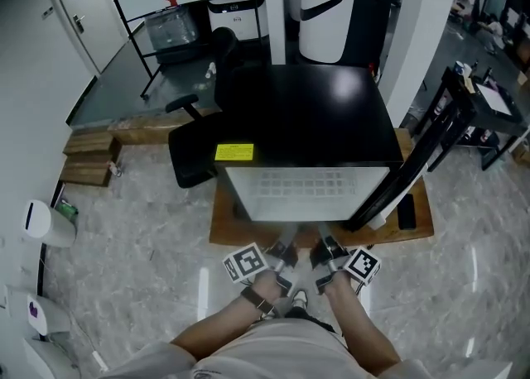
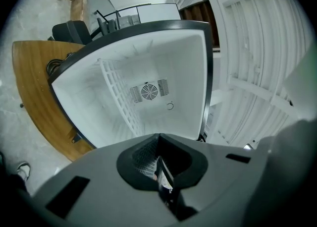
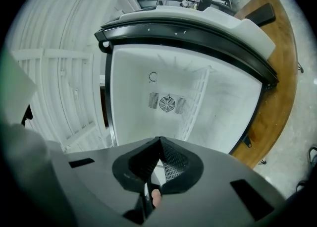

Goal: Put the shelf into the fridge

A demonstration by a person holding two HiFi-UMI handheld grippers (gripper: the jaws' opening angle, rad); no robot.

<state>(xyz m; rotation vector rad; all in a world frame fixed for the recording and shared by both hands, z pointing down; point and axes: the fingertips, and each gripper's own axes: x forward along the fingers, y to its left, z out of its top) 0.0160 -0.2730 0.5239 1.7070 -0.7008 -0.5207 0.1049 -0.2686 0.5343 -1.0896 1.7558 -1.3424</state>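
Left gripper (image 1: 286, 251): lower centre of the head view, jaws narrow and clamped on the shelf's near edge. In its own view (image 2: 159, 152) the jaws meet in a tight V with the grid showing in the gap.
Right gripper (image 1: 325, 249): just beside the left one, the two a little apart. Same state in its own view (image 3: 158, 157), jaws pinched on the shelf edge.
Shelf (image 1: 306, 183): white wire grid at the fridge's open front, middle of the head view. Both gripper views show it edge-on (image 2: 119, 97) (image 3: 195, 99), running from the jaws deep into the cavity toward the back wall.
Fridge (image 1: 306, 112): black top, white inside, round fan grille (image 2: 148, 91) on the back wall.
Door (image 1: 406, 179): swung open, right of the fridge in the head view. Its white ribbed inner face fills the right side of the left gripper view (image 2: 257, 72).
Platform (image 1: 228, 224): wood, under the fridge, on pale floor.
Chair (image 1: 195, 154): black, touching the fridge's left side in the frame.
Sticker (image 1: 234, 152): yellow, at the fridge's front left corner.
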